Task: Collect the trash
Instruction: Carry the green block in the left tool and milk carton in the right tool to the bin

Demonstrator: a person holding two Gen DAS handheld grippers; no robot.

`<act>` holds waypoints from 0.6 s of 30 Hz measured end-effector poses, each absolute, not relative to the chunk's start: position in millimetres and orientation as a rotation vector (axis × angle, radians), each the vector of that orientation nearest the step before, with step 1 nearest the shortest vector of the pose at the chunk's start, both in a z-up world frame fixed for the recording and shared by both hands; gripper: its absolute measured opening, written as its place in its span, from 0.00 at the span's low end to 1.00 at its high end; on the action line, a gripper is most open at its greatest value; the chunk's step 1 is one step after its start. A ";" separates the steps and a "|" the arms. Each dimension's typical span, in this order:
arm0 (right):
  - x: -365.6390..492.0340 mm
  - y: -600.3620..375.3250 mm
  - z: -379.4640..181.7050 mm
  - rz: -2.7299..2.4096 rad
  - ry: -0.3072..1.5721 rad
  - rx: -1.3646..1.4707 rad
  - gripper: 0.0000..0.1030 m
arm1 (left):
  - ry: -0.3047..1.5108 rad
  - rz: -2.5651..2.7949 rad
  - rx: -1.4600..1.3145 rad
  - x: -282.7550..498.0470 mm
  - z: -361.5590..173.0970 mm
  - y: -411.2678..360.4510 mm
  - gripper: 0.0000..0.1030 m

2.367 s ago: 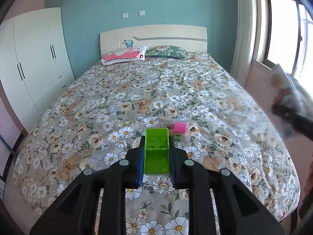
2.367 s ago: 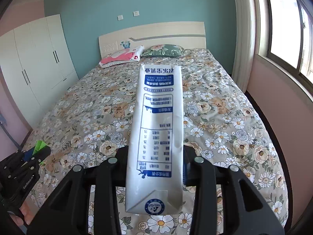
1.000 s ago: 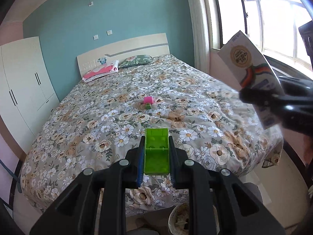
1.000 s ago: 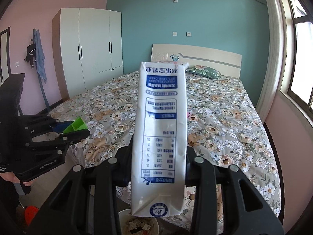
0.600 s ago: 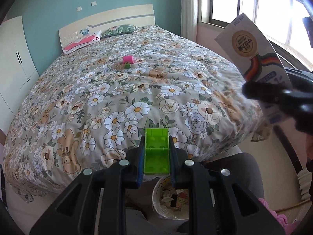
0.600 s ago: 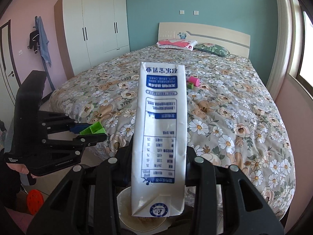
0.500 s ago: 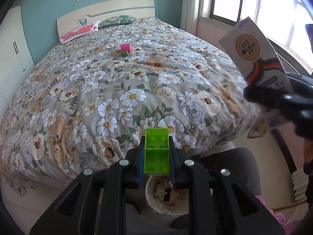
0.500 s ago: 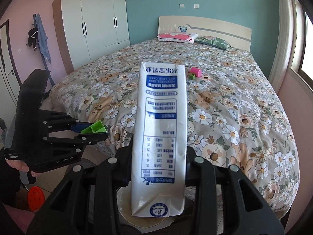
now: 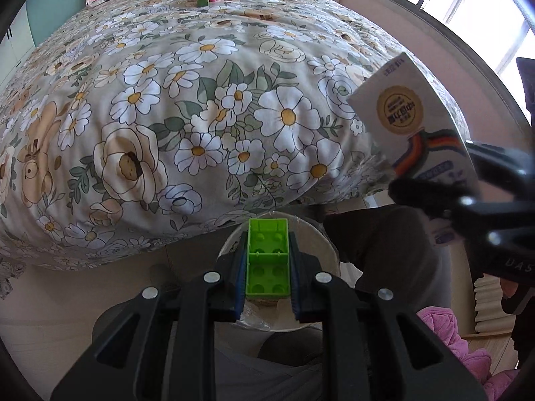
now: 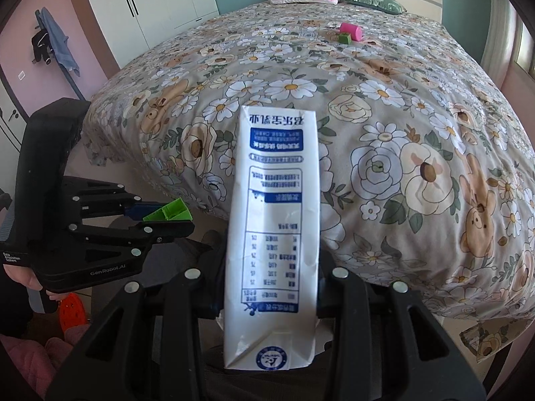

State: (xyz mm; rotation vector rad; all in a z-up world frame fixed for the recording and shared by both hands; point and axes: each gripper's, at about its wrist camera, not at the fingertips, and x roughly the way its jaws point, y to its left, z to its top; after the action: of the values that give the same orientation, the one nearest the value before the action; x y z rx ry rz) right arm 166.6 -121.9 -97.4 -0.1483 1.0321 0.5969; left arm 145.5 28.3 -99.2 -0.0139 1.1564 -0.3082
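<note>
My left gripper [image 9: 267, 244] is shut on a green toy brick [image 9: 267, 260] and holds it right over a round white trash bin [image 9: 329, 254] on the floor at the foot of the bed. The brick also shows in the right wrist view [image 10: 169, 214]. My right gripper [image 10: 271, 287] is shut on a white and blue milk carton [image 10: 272, 220], held upright to the right of the bin; the carton shows in the left wrist view [image 9: 414, 133]. A pink block [image 10: 351, 30] and a small green cube [image 10: 344, 37] lie far up the bed.
The floral bed [image 9: 167, 83] fills the space ahead, its cover hanging over the edge near the bin. A dark trouser leg [image 9: 384, 234] is beside the bin. A white wardrobe [image 10: 160, 0] stands left, a window [image 9: 451, 0] right. A pink fluffy thing [image 9: 448, 334] lies on the floor.
Both grippers have dropped lower and tilted down toward the floor at the bed's foot. The green brick now sits over the trash bin; the carton has come down beside it.
</note>
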 end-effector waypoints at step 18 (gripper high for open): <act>173.7 -99.8 -228.8 0.605 1.321 -0.128 0.37 | 1.368 -0.295 -0.104 165.3 -201.4 37.5 0.23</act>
State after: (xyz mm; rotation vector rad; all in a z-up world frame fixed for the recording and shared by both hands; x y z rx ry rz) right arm 173.7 -99.8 -228.8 -0.1278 1.3205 0.6050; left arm 165.3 37.5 -201.4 -0.1036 1.3681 -0.2949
